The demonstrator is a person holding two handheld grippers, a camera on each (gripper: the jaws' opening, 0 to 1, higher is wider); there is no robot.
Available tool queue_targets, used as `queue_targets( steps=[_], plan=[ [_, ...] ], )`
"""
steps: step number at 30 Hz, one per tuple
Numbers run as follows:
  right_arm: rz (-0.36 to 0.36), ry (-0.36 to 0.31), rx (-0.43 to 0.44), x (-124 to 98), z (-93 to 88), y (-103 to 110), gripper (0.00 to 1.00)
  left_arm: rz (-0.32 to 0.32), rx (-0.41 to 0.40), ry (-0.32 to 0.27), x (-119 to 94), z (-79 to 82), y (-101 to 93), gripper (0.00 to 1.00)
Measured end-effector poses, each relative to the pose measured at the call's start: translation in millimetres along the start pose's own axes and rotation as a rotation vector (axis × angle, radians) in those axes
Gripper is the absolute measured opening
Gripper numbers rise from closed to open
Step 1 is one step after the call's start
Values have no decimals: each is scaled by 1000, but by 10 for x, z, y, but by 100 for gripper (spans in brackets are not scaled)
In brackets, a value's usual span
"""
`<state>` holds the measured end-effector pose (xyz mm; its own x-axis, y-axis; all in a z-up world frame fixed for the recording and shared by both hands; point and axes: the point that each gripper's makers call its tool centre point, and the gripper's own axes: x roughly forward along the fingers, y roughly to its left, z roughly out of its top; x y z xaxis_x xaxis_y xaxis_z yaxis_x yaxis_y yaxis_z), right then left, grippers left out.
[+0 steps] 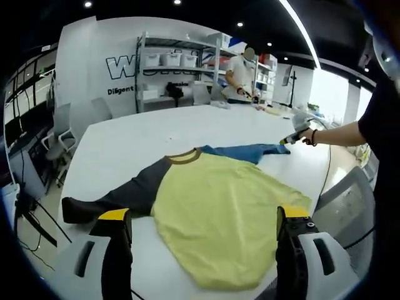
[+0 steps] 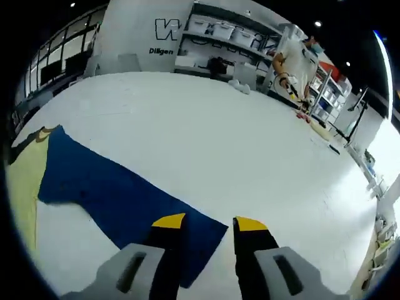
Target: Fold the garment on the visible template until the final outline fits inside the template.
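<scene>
A yellow shirt (image 1: 219,215) with a brown collar lies flat on the white table (image 1: 162,131). Its dark left sleeve (image 1: 106,203) stretches toward the table's left edge. The blue right sleeve (image 1: 247,152) points away to the right. My left gripper (image 1: 203,215) hovers wide open over the shirt's near hem, one jaw at each side of the body. In the right gripper view the blue sleeve (image 2: 119,197) runs diagonally, and my right gripper (image 2: 209,224) stands open over the cuff end. A hand holds that right gripper (image 1: 294,136) at the sleeve tip.
A person (image 1: 240,75) works at the table's far side, in front of shelves with white boxes (image 1: 172,59). Chairs (image 1: 59,140) stand along the left edge, and another grey chair (image 1: 350,200) at the near right. Small items (image 2: 312,119) lie far across the table.
</scene>
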<state>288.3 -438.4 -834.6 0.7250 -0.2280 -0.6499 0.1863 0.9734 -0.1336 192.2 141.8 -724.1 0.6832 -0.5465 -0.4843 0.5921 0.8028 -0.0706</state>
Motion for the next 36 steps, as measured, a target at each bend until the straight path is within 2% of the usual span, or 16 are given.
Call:
queue_targets(
  steps=[3, 4, 6, 13, 16, 19, 21, 22, 23, 30, 31, 33, 36],
  plan=[
    [6, 64, 72, -54, -155, 35, 33, -5, 1, -4, 5, 16, -22, 96],
    [7, 73, 85, -57, -177, 42, 35, -6, 0, -7, 4, 23, -31, 97],
    [24, 90, 165, -68, -255, 99, 40, -9, -7, -8, -3, 22, -50, 99],
    [21, 122, 198, -149, -414, 214, 40, -15, -12, 3, -41, -10, -75, 99],
    [-13, 148, 220, -184, -482, 219, 33, -14, -12, -5, -49, 18, -78, 99],
    [-32, 139, 196, -223, -473, 198, 19, -15, -10, -3, -51, 19, -84, 99],
    [-53, 153, 208, -255, -484, 146, 10, -14, -7, 1, -55, 14, -84, 99],
    [-63, 171, 212, -257, -499, 111, 3, -12, -9, 1, -57, 14, -81, 99],
    [-62, 182, 190, -266, -515, 98, 0, -11, -9, 0, -59, 17, -80, 99],
    [-69, 198, 119, -231, -492, -37, 0, -13, -11, 3, -70, 9, -76, 99],
    [-84, 193, 83, -209, -477, -115, 0, -16, -5, 6, -72, 6, -85, 98],
    [-74, 179, 71, -163, -450, -156, 0, -19, -3, 9, -76, 5, -99, 98],
    [-94, 170, 94, -132, -423, -270, 8, -28, 2, 11, -82, 3, -121, 98]
  ],
)
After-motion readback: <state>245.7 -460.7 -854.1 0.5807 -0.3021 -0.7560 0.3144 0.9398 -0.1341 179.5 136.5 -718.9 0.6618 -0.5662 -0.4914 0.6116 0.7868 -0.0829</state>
